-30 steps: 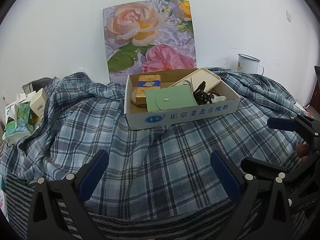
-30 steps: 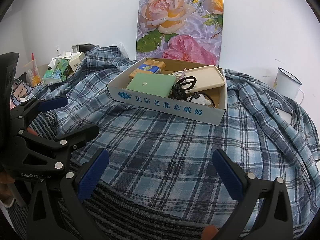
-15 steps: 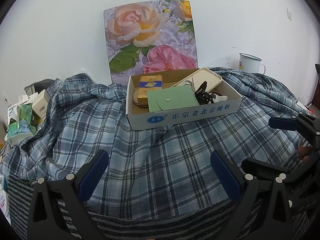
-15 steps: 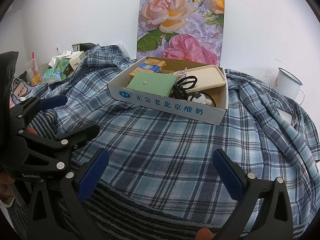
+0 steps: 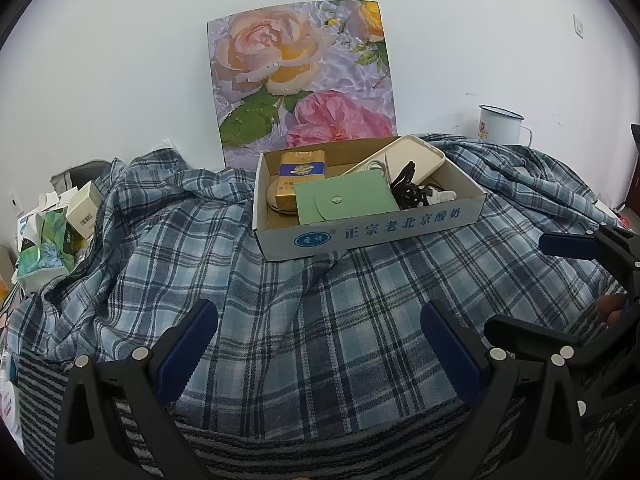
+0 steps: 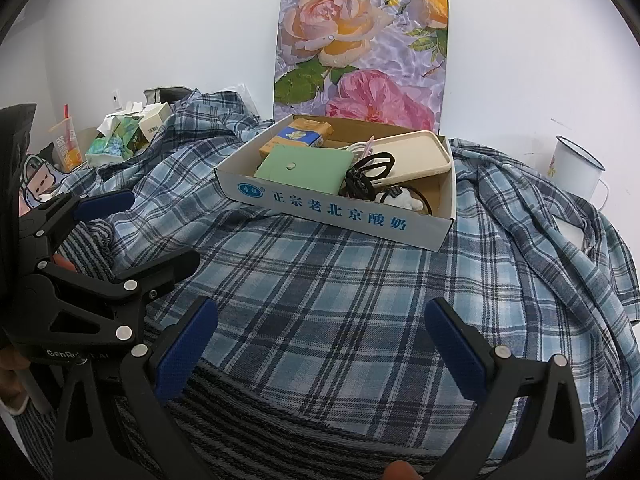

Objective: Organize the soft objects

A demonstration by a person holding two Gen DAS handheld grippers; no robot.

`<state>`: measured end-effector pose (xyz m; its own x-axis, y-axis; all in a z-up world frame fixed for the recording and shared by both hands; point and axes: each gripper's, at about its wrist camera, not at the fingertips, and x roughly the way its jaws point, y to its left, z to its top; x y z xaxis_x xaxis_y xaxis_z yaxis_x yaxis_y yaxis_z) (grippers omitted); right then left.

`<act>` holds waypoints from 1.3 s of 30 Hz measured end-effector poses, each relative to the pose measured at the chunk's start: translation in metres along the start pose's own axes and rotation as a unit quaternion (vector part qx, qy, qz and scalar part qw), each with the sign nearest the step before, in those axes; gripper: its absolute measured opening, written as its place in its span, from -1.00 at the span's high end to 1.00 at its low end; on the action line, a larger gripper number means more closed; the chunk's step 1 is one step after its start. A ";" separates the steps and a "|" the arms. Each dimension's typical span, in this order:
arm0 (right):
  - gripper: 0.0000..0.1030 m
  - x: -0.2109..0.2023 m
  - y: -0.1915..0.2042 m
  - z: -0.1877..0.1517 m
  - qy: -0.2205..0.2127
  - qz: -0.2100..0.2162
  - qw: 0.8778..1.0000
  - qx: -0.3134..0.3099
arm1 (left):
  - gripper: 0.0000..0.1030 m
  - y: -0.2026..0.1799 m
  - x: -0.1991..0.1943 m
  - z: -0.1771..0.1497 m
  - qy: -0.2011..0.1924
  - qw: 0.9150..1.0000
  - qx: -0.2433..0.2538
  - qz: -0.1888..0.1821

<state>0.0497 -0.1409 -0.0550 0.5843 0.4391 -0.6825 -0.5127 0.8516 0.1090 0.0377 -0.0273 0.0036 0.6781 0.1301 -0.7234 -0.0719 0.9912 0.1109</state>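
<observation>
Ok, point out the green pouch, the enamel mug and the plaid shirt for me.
Green pouch [image 5: 347,201]: left wrist view, on its front flap beside the snap.
Enamel mug [image 6: 573,166]: right wrist view, on its white side wall.
Plaid shirt [image 5: 320,320]: left wrist view, on the flat stretch in front of the box.

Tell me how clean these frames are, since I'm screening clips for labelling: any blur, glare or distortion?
Left wrist view: sharp, evenly lit, but fisheye bends the cardboard box. Right wrist view: equally sharp, no glare on the rose poster, dark vignette corners.
</observation>
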 end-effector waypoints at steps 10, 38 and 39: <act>-1.00 0.001 0.000 -0.001 0.001 0.000 1.000 0.001 | -0.99 0.000 0.000 0.000 -0.001 1.000 0.000 0.001; -1.00 0.003 0.001 -0.003 0.003 0.000 1.000 0.002 | -0.99 0.001 0.002 -0.001 0.000 1.000 0.001 0.000; -1.00 0.003 0.002 -0.004 0.004 -0.001 1.000 0.002 | -0.99 0.001 0.002 -0.001 0.001 1.000 0.001 0.000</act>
<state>0.0480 -0.1393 -0.0593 0.5802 0.4360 -0.6879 -0.5100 0.8530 0.1105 0.0383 -0.0258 0.0019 0.6769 0.1298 -0.7246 -0.0698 0.9912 0.1124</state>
